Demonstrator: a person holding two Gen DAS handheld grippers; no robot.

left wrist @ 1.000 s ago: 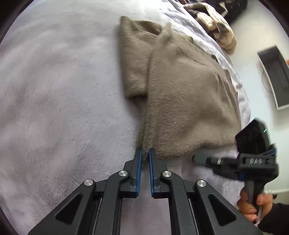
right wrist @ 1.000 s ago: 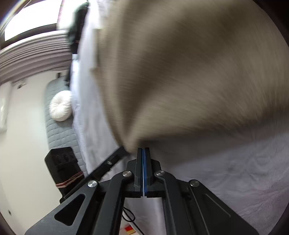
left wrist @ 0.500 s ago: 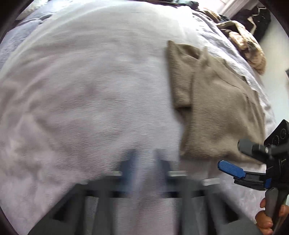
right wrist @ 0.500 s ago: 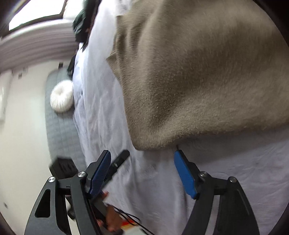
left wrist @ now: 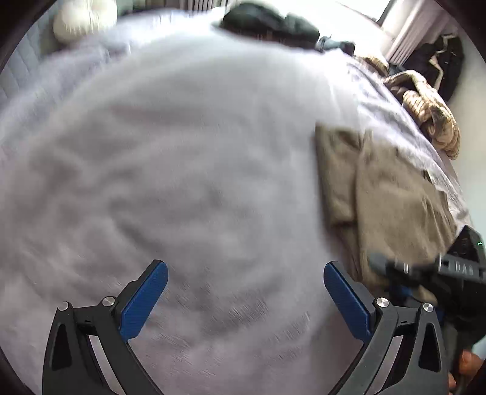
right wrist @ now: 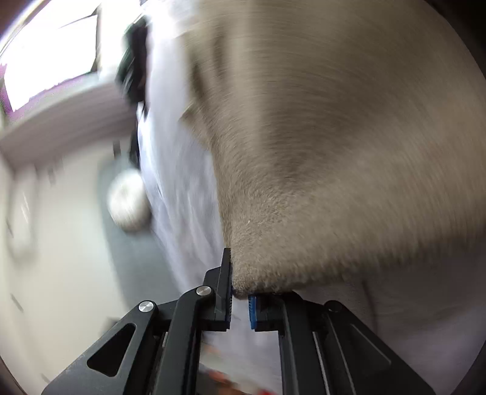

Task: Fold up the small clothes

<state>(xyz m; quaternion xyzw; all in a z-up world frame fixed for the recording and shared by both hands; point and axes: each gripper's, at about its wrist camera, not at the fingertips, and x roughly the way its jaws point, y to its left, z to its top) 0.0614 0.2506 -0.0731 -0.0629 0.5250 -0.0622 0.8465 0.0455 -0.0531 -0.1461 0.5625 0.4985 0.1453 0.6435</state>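
A small tan fleece garment (left wrist: 382, 194) lies partly folded on the pale grey bedcover (left wrist: 182, 170), at the right of the left wrist view. My left gripper (left wrist: 243, 291) is open and empty over bare bedcover, left of the garment. My right gripper (right wrist: 240, 299) is nearly shut on the garment's near corner (right wrist: 319, 182), which fills its view and is blurred. The right gripper (left wrist: 410, 270) also shows in the left wrist view at the garment's near edge.
A beige patterned cloth (left wrist: 425, 106) lies at the far right edge of the bed. Dark clothes (left wrist: 273, 21) lie at the far side. A white round cushion (left wrist: 85, 18) sits at the far left. The bed edge runs to the right of the garment.
My left gripper let go of the garment's edge, opened wide and moved left and back. My right gripper opened half a second ago and has now closed on the garment's corner.
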